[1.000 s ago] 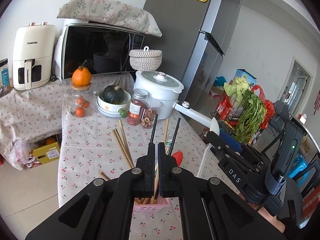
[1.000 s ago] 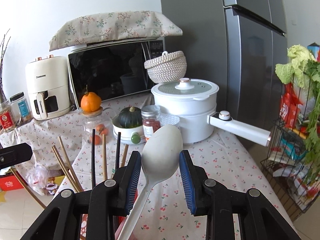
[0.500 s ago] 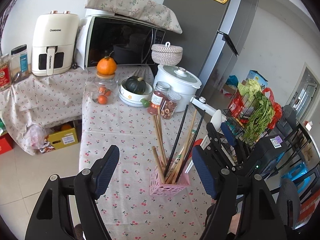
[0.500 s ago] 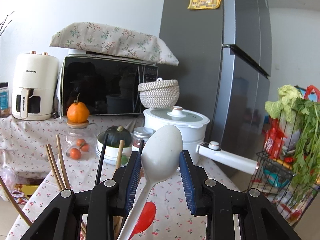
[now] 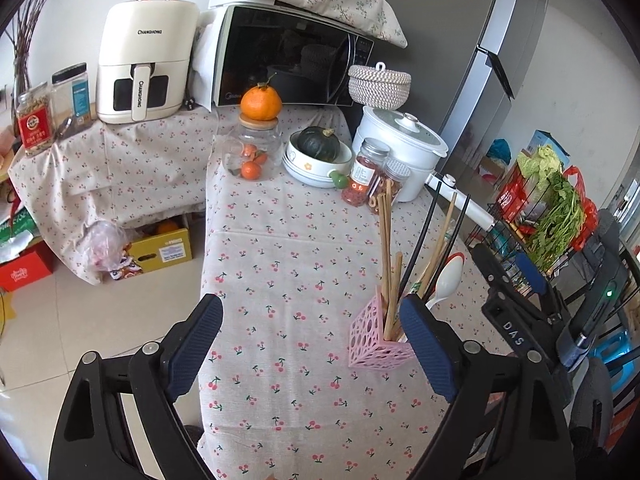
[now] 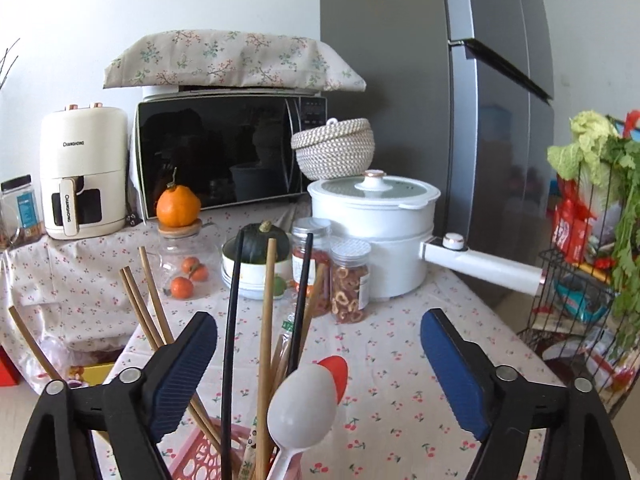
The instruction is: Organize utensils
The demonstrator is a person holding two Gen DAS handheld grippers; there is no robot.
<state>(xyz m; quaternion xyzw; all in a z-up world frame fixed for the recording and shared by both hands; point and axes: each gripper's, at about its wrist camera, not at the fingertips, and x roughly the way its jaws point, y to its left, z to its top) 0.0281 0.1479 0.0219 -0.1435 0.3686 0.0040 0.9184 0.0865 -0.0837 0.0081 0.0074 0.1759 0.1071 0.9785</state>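
Now both claws stand wide open and hold nothing: the left gripper (image 5: 310, 346) hovers over the cherry-print tablecloth (image 5: 288, 264) with the pink perforated plastic utensil holder (image 5: 374, 340) just inside its right finger, and the right gripper (image 6: 320, 368) hangs directly above that holder (image 6: 208, 454). The white plastic spoon (image 6: 302, 406) stands bowl-up in the holder, leaning among the brown wooden chopsticks (image 6: 266, 320) and the black chopsticks (image 6: 232, 320), with a red spoon (image 6: 336, 370) just behind it — so the spoon looks delivered, by my reading. Doing the step in hand well probably means lifting the right gripper straight up and away, keeping its blue pads (image 6: 184, 372) clear of the tall chopstick tips, since a sideways drag could catch one and tip the light holder. The left gripper sits near enough to steady the holder's wall if it rocks. Farther off, the white lidded pot (image 6: 376, 236) and the glass jars (image 6: 350, 280) sit well apart from the work.
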